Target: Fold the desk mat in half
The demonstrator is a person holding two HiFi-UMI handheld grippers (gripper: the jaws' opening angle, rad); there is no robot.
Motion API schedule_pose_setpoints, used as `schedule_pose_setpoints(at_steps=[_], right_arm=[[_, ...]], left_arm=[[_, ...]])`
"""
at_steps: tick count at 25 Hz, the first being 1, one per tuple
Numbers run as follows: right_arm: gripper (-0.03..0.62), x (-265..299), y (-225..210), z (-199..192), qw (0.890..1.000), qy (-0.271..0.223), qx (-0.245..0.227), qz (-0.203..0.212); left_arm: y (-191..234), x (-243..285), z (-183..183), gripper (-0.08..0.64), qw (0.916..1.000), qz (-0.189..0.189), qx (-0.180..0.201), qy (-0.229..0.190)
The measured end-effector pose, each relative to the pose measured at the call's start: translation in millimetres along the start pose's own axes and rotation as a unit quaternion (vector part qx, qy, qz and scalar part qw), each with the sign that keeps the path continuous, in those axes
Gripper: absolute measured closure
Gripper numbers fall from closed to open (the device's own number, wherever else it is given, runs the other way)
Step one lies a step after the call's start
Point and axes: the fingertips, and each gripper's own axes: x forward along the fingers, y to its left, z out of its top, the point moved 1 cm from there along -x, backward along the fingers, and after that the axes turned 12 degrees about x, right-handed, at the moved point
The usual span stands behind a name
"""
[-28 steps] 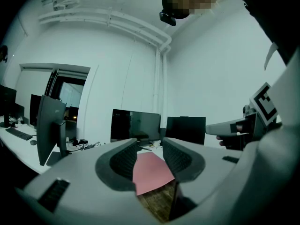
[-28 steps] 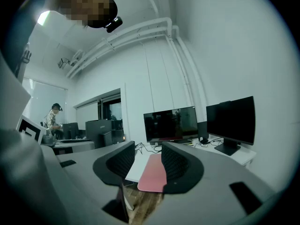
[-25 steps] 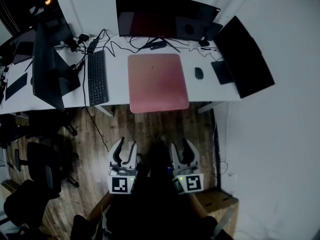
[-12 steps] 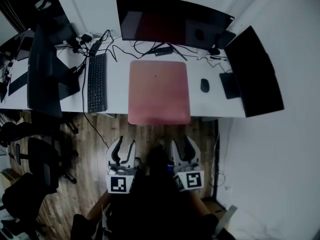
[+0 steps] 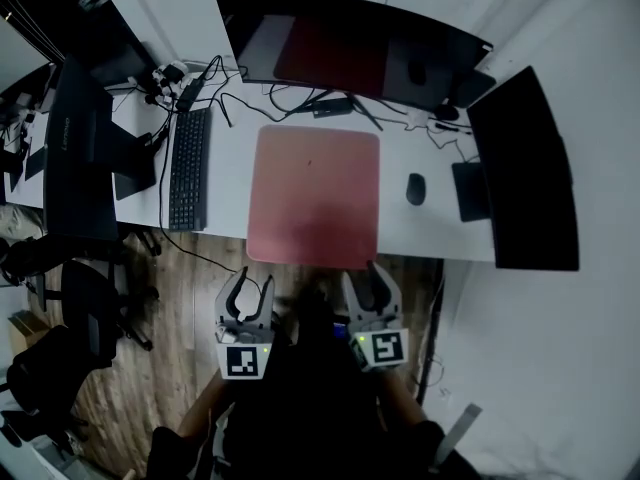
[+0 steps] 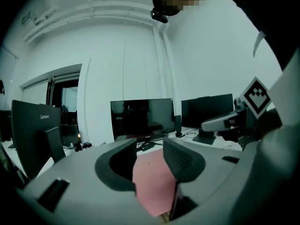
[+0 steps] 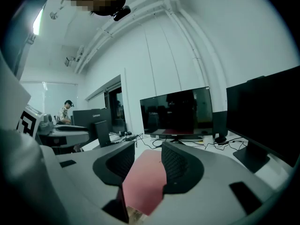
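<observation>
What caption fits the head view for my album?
Open left gripper and right gripper face the flat pink desk mat.

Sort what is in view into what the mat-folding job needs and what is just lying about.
For the job: pink desk mat, flat on the desk; left gripper and right gripper, both open, empty, short of the mat.

Just lying about: keyboard, mouse, curved monitor, side monitor.

Near edge of the desk mat is lying unobstructed; keyboard left, mouse right, monitor far are hemming it.
</observation>
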Motion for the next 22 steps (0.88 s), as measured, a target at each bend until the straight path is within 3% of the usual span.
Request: schedule_pose_setpoints(at_steps=[4,7,11,15,22], right_arm=[[0.433,17.1,-15.3,-10.5,0.999,0.042,-0.019,0.015],[0.433,25.6,-18.9,-18.5,0.997,0.066,-0.038,0.024],[0.433,34.9,-18.6,-31.0,0.993,0.102,-0.051,0.028],[0.433,43.3,-11.4,-57.2,0.982,0.167,-0.083,0.041],[0.430,56.7,-10.1,-96.8,0.964,0.233,-0.127,0.035]], left_arm=[[-8.4,19.8,-6.4,0.396,0.9970,-0.022,0.071,0.020],[-9.6,26.9,-15.0,0.394,0.9947,-0.035,0.089,0.036],[-12.3,37.3,-29.4,0.386,0.9861,-0.064,0.141,0.059],[-26.7,47.2,-62.0,0.382,0.9773,-0.119,0.157,0.078],[-37.7,59.0,-109.5,0.382,0.9463,-0.190,0.233,0.118]])
